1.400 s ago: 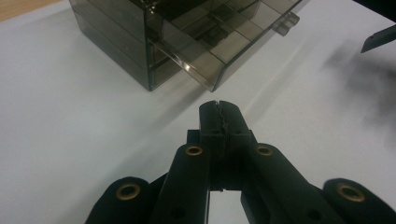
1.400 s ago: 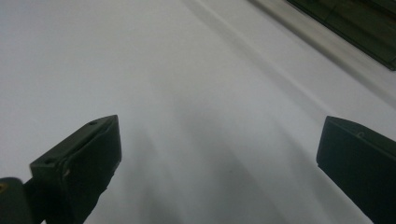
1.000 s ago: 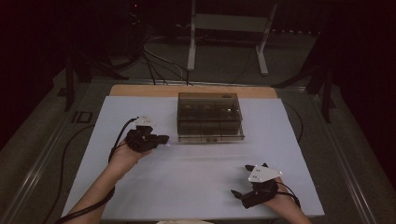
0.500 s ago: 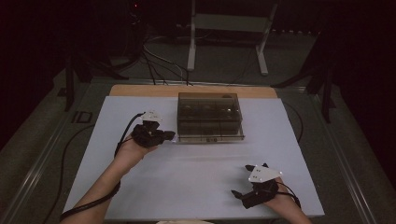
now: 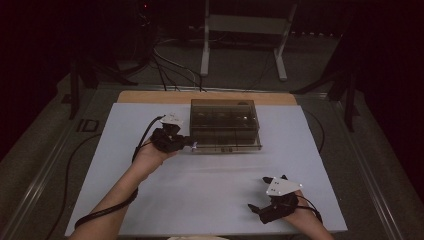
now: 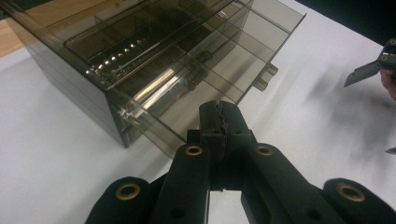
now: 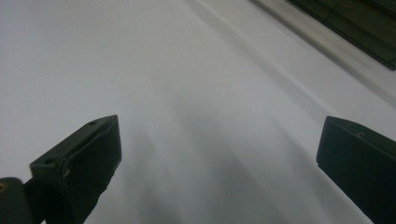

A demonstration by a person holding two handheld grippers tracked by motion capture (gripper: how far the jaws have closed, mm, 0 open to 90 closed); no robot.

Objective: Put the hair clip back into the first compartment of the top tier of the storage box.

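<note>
Smoked clear plastic organiser box (image 5: 224, 123) near the far edge of the white worktop (image 5: 210, 195), well inside its width; internal dividers form several compartments, and a lower drawer (image 6: 212, 70) with two small front tabs stands partly pulled out toward the person. Left claw (image 5: 189, 144), held in the left hand (image 5: 150, 156), sits just beside the box's near left corner with its jaws pressed fully together and nothing between them; in the left gripper view its tip (image 6: 219, 114) lies over the drawer's front edge, though whether it actually touches the plastic cannot be told from this angle. Right claw (image 5: 260, 196), at the near right of the worktop and well apart from the box, rests with its jaws spread wide and empty above the bare white surface (image 7: 187, 93).
</note>
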